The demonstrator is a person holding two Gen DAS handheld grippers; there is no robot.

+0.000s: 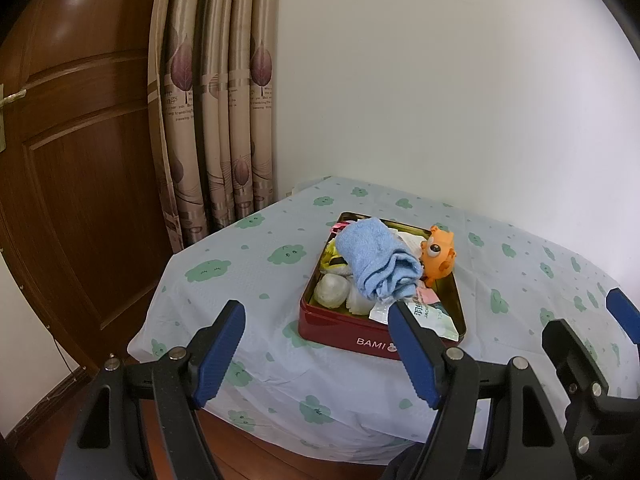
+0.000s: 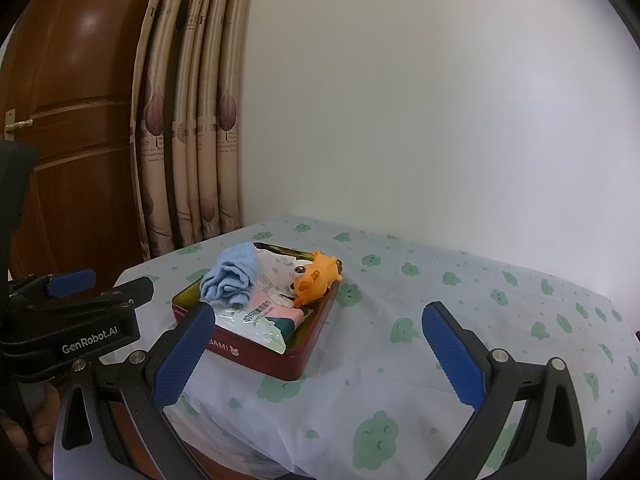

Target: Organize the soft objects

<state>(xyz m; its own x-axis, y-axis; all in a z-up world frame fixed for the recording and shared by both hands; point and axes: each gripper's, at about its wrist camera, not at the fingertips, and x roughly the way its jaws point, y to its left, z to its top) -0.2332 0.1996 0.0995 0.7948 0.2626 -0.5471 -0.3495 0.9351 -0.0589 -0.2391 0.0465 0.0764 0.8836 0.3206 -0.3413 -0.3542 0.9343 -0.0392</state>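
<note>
A red tin [image 1: 344,334] marked BAMI sits on a table [image 1: 248,248] covered with a pale cloth printed with green clouds; the table stands in a corner, against a white wall [image 1: 440,80], with a curtain [image 1: 216,120] and a brown door [image 1: 72,140] to the left. The tin is open-topped and filled. A blue towel [image 1: 378,264], loosely rolled, lies across the contents on the tin's left half, its bunched end toward the cameras. An orange toy [image 1: 438,254] with large eyes rests at the far right of the tin, touching the rim and just beside the towel. Under the towel, on the left side: a grey-white rounded lump [image 1: 331,290] and something yellow and black [image 1: 334,258] — neither can be identified. At the near right corner a plastic packet [image 2: 256,326] with printed characters overlaps the rim, with a pink item [image 2: 266,304] just behind it. The left gripper [image 1: 316,324] hangs short of the table's near edge, fingers spread wide and holding nothing; the tin shows beyond its right finger. The right gripper [image 2: 318,328] hangs to the right of it over the near part of the table — fingers likewise spread wide, nothing between them, the tin's right half in the gap.
</note>
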